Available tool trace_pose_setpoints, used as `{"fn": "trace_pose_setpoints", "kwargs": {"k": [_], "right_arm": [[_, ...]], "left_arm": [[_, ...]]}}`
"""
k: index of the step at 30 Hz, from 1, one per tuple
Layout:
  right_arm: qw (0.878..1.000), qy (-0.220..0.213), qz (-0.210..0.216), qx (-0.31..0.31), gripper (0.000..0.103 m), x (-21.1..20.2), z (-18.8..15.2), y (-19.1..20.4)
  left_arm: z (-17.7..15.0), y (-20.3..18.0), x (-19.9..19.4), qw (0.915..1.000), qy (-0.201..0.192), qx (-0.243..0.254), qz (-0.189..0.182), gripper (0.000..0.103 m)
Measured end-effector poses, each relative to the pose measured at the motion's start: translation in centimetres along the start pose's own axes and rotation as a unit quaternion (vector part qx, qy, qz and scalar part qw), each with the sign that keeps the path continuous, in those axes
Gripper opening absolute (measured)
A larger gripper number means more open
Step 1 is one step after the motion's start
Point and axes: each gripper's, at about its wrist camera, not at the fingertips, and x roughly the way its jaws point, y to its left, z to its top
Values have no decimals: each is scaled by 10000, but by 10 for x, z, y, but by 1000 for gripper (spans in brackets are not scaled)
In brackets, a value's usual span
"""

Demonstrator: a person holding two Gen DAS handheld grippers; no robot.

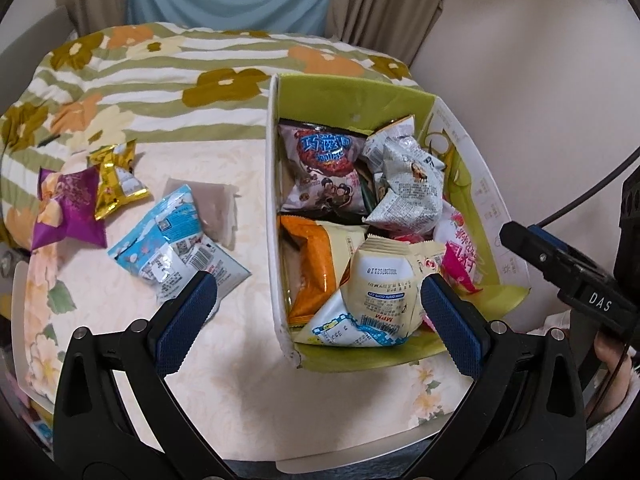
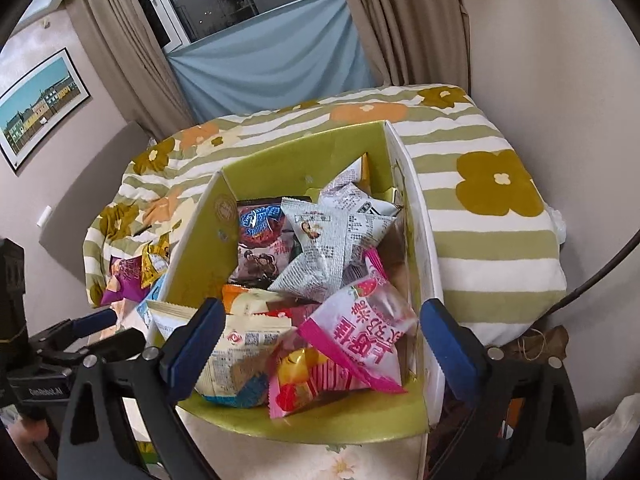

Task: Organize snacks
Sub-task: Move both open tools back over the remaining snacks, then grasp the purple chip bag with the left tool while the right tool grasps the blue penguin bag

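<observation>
So there's a table with a pale floral cloth (image 1: 224, 360), and on it a green-lined open cardboard box (image 2: 280, 160) stuffed with snack packets, a pink strawberry-print bag (image 2: 360, 340) on top near the front. Blue-and-white packet (image 1: 176, 244), purple bag (image 1: 72, 212) and gold bag (image 1: 120, 180) lie outside, left of the box. Left gripper (image 1: 316, 312) and right gripper (image 2: 320, 340) both gape wide, holding nothing.

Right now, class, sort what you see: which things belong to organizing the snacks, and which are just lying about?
Belongs to the job:
- green box
- blue snack packet
- gold packet
- purple packet
- pink strawberry packet

Just lying about:
- floral quilt
- curtains
- framed picture
</observation>
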Motion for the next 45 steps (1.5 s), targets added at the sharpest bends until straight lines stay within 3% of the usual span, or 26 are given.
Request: {"fn": "trace_pose_setpoints", "kwargs": {"k": [8,14,27,32,36,45], "right_arm": [[9998,-154,102,-49,97,-17,10,10],[9986,-50,442,-274,97,-25,22,41],[9890,-135,1038,-1041,97,0,20,184],[9880,162,1003,-1160,97,40,9,233],[9880,457,692,-1307,97,79,-5,265],[9870,1003,-66,-1255,97,150,-31,285]], "left_arm": [[3,3,-27,9996,-277,30,61,101],[-1,33,-61,9980,-515,-171,331,101],[5,183,-103,9904,-726,-959,677,101],[23,243,-91,9919,-458,-1000,635,101],[38,284,-70,9934,-205,-969,579,101],[59,352,11,9926,551,-1084,54,101]]}}
